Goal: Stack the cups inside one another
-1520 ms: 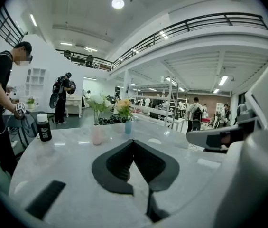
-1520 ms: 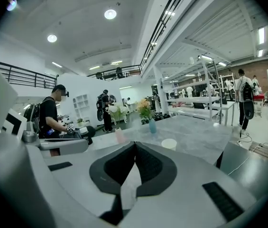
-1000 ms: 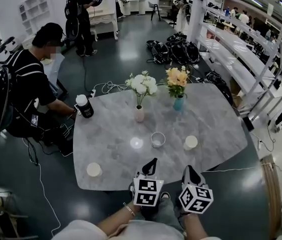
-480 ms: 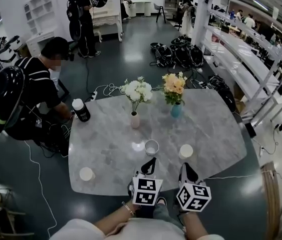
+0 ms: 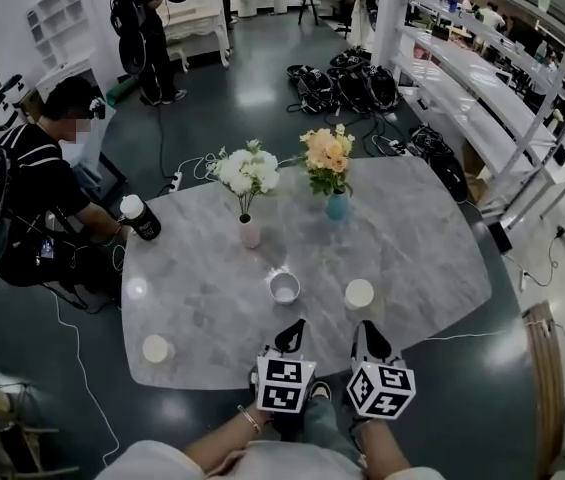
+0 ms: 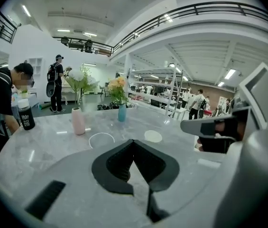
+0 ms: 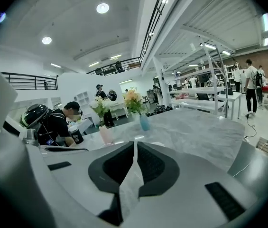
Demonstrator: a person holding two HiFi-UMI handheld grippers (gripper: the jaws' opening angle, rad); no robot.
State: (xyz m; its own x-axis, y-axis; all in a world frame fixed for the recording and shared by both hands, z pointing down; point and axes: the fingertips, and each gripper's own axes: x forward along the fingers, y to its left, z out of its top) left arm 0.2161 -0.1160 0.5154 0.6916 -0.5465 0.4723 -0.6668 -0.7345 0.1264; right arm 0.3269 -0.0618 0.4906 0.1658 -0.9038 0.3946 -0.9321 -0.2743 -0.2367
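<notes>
Step in hand: the approach, with nothing picked up yet and no cup nested. I am holding the left gripper (image 5: pixel 293 330) and the right gripper (image 5: pixel 364 330) side by side over the near edge of the desk (image 5: pixel 422 238). Both are clenched tip to tip with nothing between the jaws.

Just beyond the left gripper the middle cup (image 5: pixel 284 287) is standing with its mouth open upward. Just beyond the right gripper the right cup (image 5: pixel 359 294) is sitting near it but apart from it. The left cup (image 5: pixel 156 349) is sitting alone, well apart, by the near left edge. All three are standing separate on the desk.

Next move, as I judge it: open one gripper, take a cup by its wall, lift it clear and lower it into the middle cup.

Farther back a pink vase (image 5: pixel 250 233), a blue vase (image 5: pixel 337 206) and a bottle (image 5: pixel 140 218) are standing out of the working zone.
</notes>
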